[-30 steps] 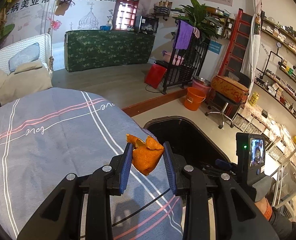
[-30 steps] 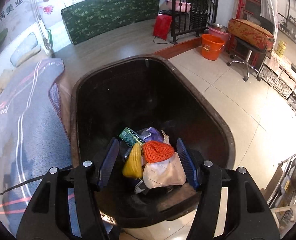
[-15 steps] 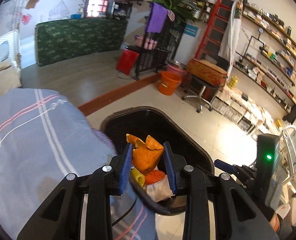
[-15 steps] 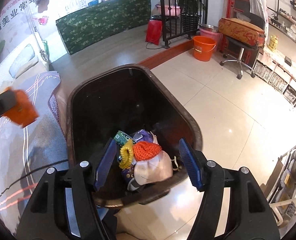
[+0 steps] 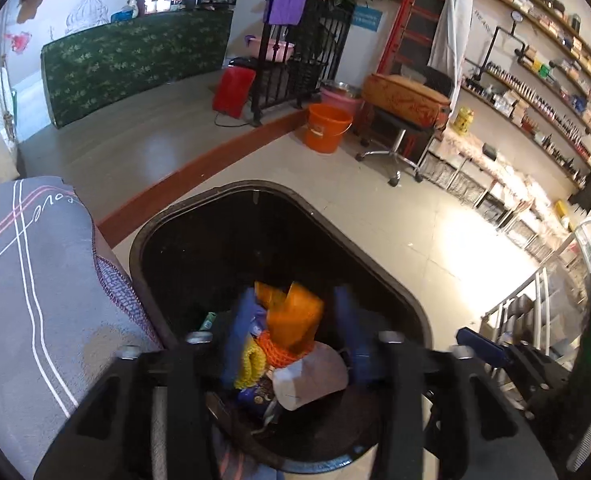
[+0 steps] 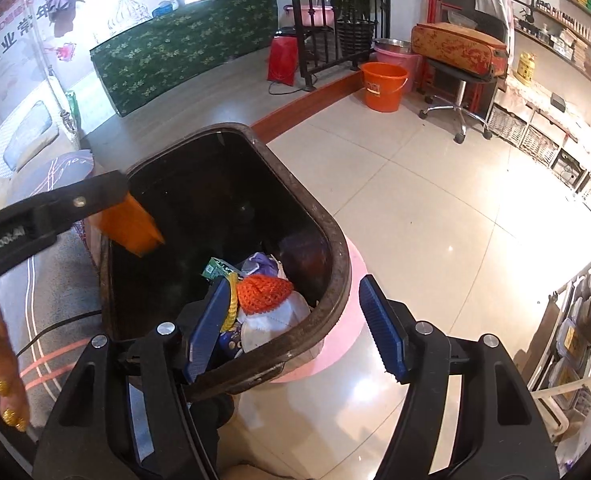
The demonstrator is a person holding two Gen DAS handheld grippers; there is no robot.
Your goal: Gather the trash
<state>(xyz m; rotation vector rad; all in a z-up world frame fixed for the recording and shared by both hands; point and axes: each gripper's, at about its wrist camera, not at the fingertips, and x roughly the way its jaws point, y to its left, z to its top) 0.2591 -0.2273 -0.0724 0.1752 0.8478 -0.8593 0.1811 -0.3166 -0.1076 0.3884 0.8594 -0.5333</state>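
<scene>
An orange piece of trash (image 5: 293, 316) hangs between the blue fingers of my left gripper (image 5: 295, 336) above the open black trash bin (image 5: 199, 216). The left jaws look wider than the piece, and the view is blurred. In the right wrist view the orange piece (image 6: 129, 226) sits at the left gripper's tip over the bin's (image 6: 337, 256) left rim. The bin holds an orange net (image 6: 263, 292), a white mask (image 6: 273, 320), a yellow net (image 5: 249, 364) and a green box (image 6: 217, 268). My right gripper (image 6: 295, 326) is open and empty, straddling the bin's near rim.
A grey striped cloth (image 5: 27, 280) covers the surface left of the bin. An orange bucket (image 6: 383, 86), a pink basin, a wheeled stool (image 6: 455, 68) and a black rack stand on the tiled floor beyond. Shelves (image 5: 535, 92) line the right wall.
My left gripper has carried the orange piece from over the cloth to over the bin, and its jaws have spread. My right gripper has drawn back from the bin's middle to its near rim.
</scene>
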